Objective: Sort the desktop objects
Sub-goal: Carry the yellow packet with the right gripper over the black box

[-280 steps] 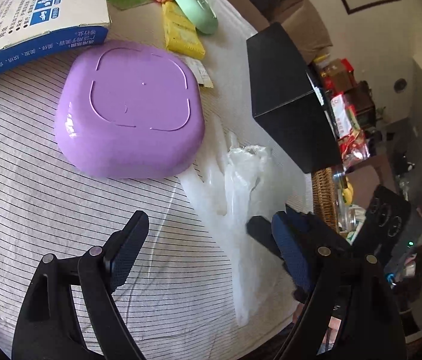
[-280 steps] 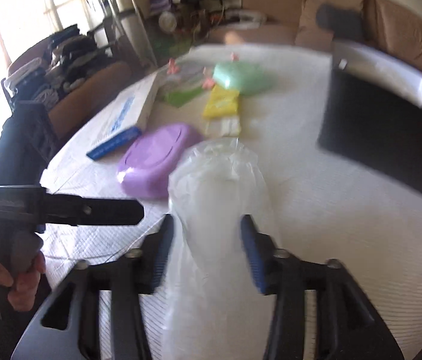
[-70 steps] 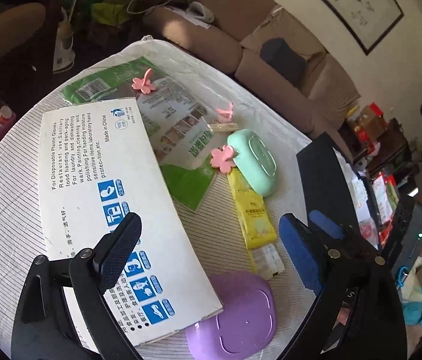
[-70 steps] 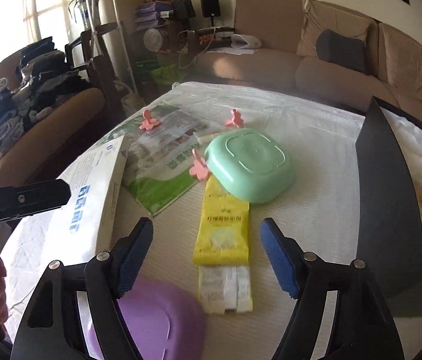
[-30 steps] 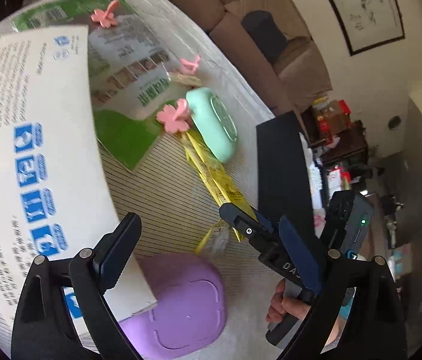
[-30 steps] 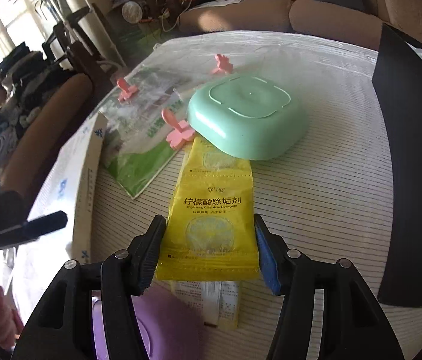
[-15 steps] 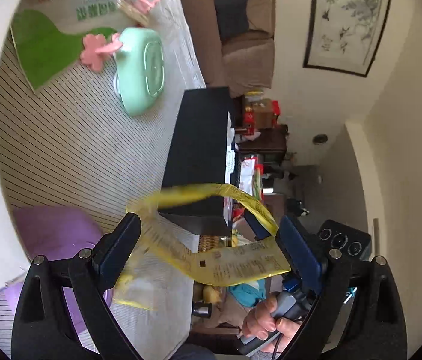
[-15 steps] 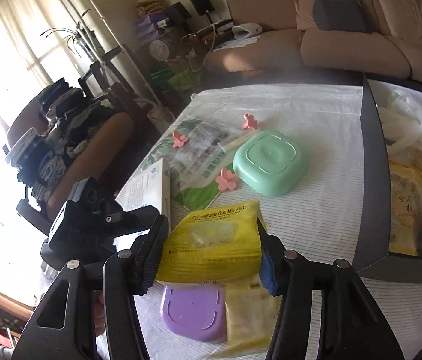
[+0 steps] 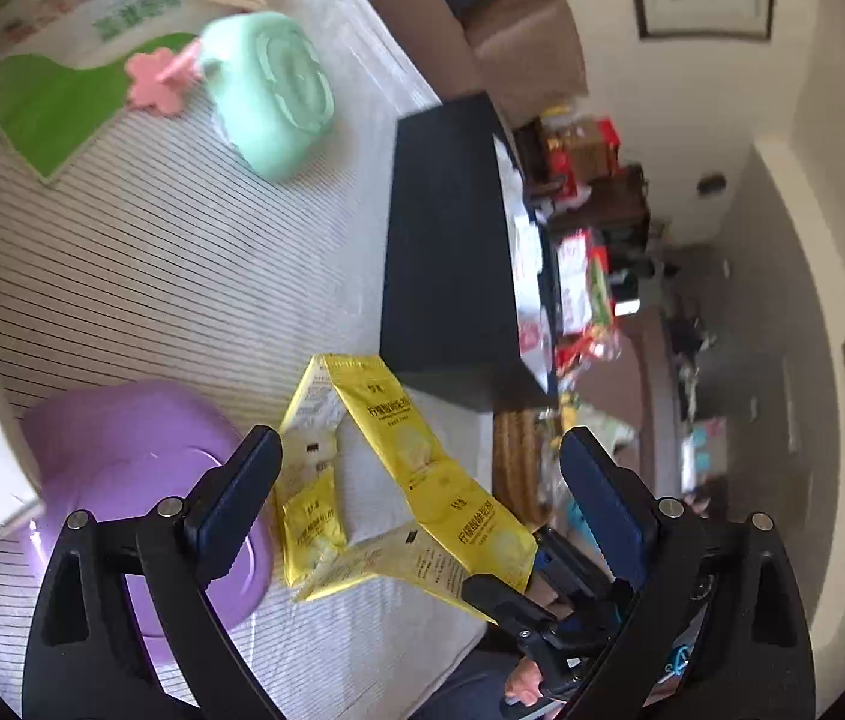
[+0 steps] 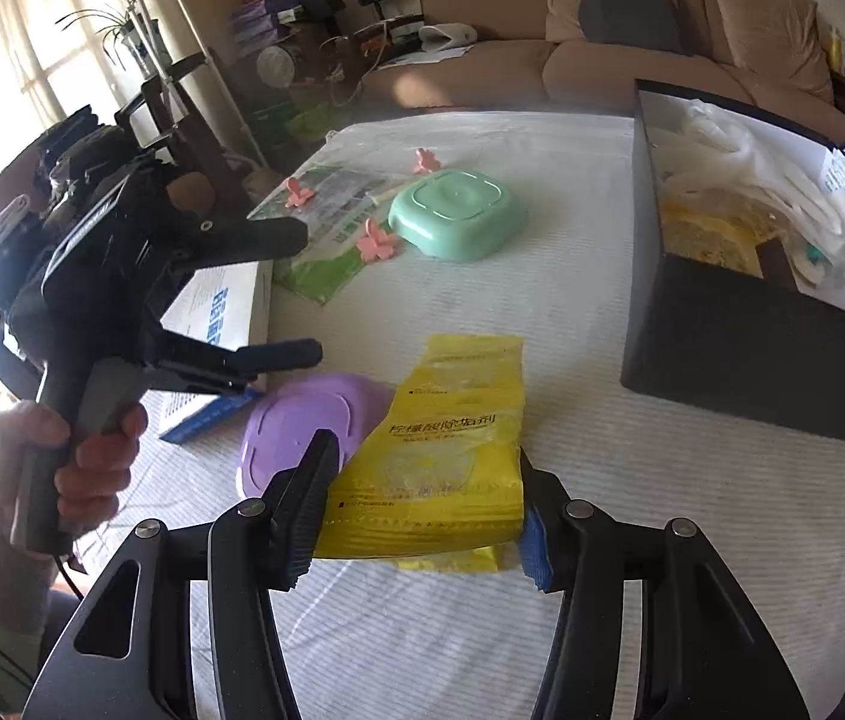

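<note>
Right hand-held gripper (image 10: 422, 507) is clamped across the near end of the chain of yellow foil sachets with printed labels (image 10: 443, 450), lifted clear of the white striped desk (image 10: 542, 312); the far sachets hang loose toward the purple square plastic lid (image 10: 302, 426). Left hand-held gripper (image 9: 422, 495) has its jaws apart, nothing between them. The open black rectangular box (image 10: 752, 348), right of the sachets, looks like the drop spot. To do it well: keep the pinch firm, carry high enough that the dangling tail clears the box's near wall, release once the whole chain hangs over the opening. Risk: the tail snagging on the rim.
</note>
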The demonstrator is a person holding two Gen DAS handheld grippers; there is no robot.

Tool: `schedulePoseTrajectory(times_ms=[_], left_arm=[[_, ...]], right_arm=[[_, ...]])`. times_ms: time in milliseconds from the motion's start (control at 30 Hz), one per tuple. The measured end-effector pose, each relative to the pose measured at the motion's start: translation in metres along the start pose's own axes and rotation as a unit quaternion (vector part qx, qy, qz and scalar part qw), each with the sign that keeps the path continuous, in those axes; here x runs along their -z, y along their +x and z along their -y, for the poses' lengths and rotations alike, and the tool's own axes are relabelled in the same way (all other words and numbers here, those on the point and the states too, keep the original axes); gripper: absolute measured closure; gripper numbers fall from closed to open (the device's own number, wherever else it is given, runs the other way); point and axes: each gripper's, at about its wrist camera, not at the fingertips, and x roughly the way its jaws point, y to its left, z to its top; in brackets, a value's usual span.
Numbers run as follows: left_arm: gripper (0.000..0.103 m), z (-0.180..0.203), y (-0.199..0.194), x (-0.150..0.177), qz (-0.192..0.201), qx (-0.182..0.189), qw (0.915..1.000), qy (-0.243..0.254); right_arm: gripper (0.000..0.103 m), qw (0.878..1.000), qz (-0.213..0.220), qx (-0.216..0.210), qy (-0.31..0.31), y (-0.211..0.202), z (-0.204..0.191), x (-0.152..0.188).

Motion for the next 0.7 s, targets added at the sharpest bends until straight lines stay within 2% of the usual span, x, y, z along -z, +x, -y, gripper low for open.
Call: schedulePoseTrajectory(times_ms=[100,267,467,600,700], left_arm=[[0.009,0.017,0.001,0.014,-0.014,0.028,0.9993,0.018],[0.009,0.022,-0.009,0.030,-0.021,0.099,0.9949,0.002],[0.009,0.017,-0.022,0.026,0.008,0.106,0.9944,0.001],[0.009,0.015,-0.017,0.022,0.018,0.118,0.9928,0.002],[0.009,0.023,-0.008,0.022,0.017,0.122,0.9920,0.028]], right_arm=[[0.048,1.000,0.011,0.005,-0.008,-0.013,-0.002,0.004],[0.048,0.998,0.061,0.006,-0.014,-0.055,-0.003,-0.020],[0.048,0.994,0.111,-0.005,-0.005,-0.114,0.006,-0.067],[0.048,0.989,0.144,-0.007,-0.012,-0.155,0.003,-0.094],[0.048,0.986,0.165,-0.008,-0.025,-0.185,-0.006,-0.107]])
